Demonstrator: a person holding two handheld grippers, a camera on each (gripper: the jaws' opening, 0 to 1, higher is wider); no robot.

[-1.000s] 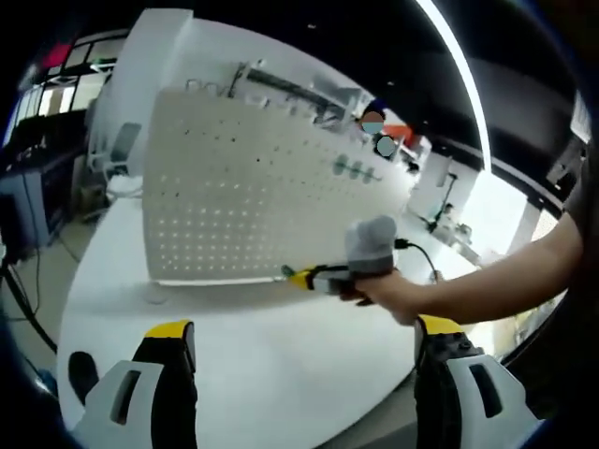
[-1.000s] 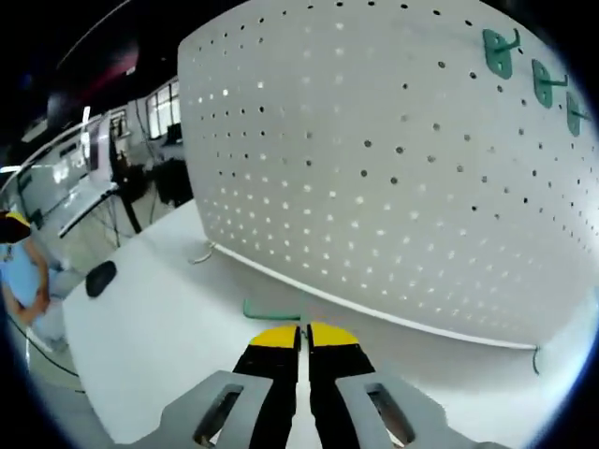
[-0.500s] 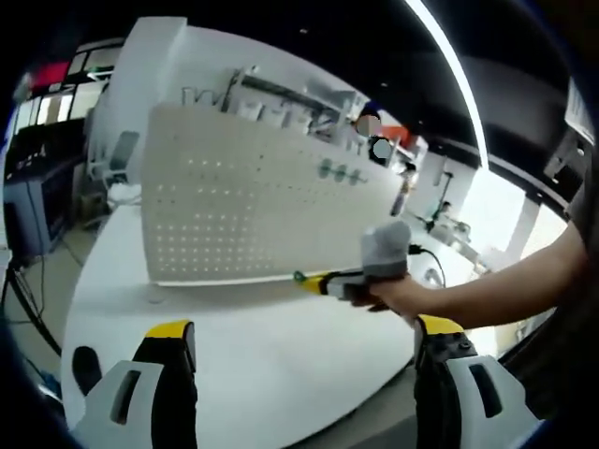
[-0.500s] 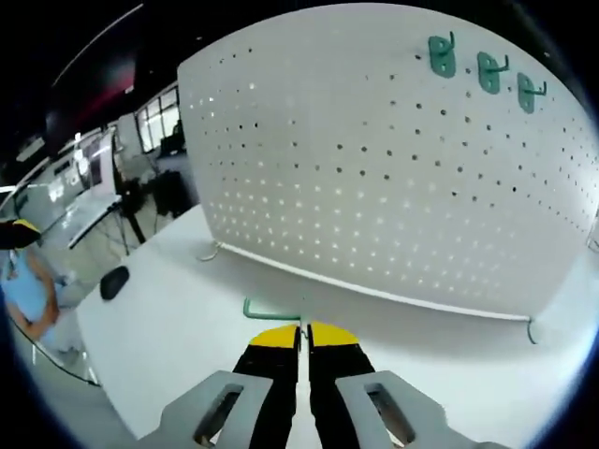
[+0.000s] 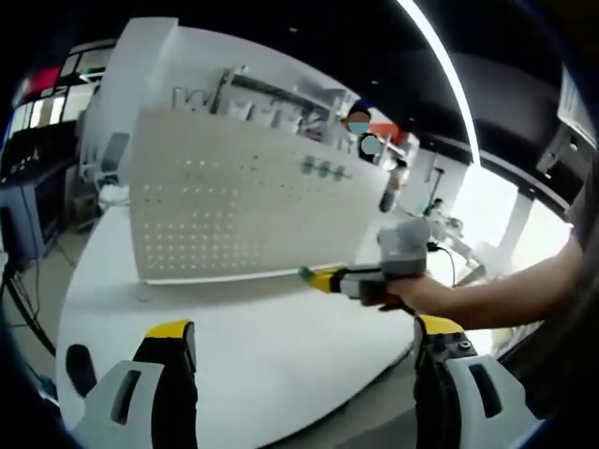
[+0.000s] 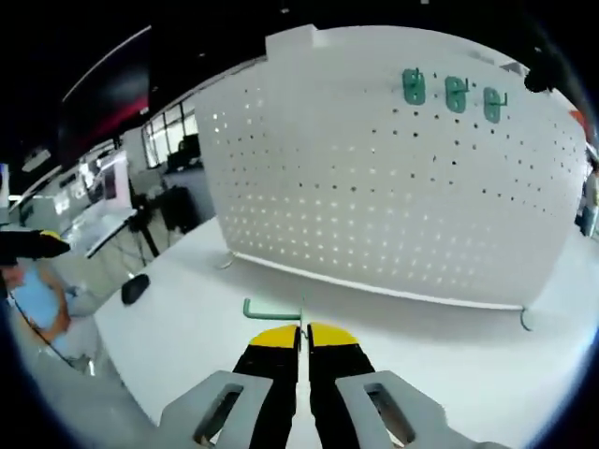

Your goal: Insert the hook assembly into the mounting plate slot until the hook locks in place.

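- Right gripper view: right gripper (image 6: 305,329) has its yellow-tipped jaws pinched together on a green hook (image 6: 271,308); the hook's plate end sits in the pinch and its bent rod sticks out to the left, above the white table (image 6: 187,327).
- Hook sits well short of the pegboard (image 6: 374,187), which stands upright on the table ahead. Three green hooks (image 6: 453,92) already hang in a row near the board's upper right.
- Handling judgement: the hook looks small, thin, light and stiff. The smooth finish could let it twist in the pinch when pushed into a hole. Best hold is probably on the flat base, as now, leaving the insertion end free; which end faces the board I cannot tell.
- Board judgement: thin perforated sheet on small feet, likely to slide or rock if pressed hard, so a steady, square push seems wise.
- Left gripper view: left gripper (image 5: 307,354) is released, jaws wide apart with nothing between them, low over the table.
- This view gives the side-on picture: the right gripper (image 5: 323,277), held in the person's hand (image 5: 412,290), hangs above the table in front of the board's lower right, apart from its face.
- It also takes in the whole board and the room behind; the right gripper view gives hole spacing and the hook's seat in the jaws.
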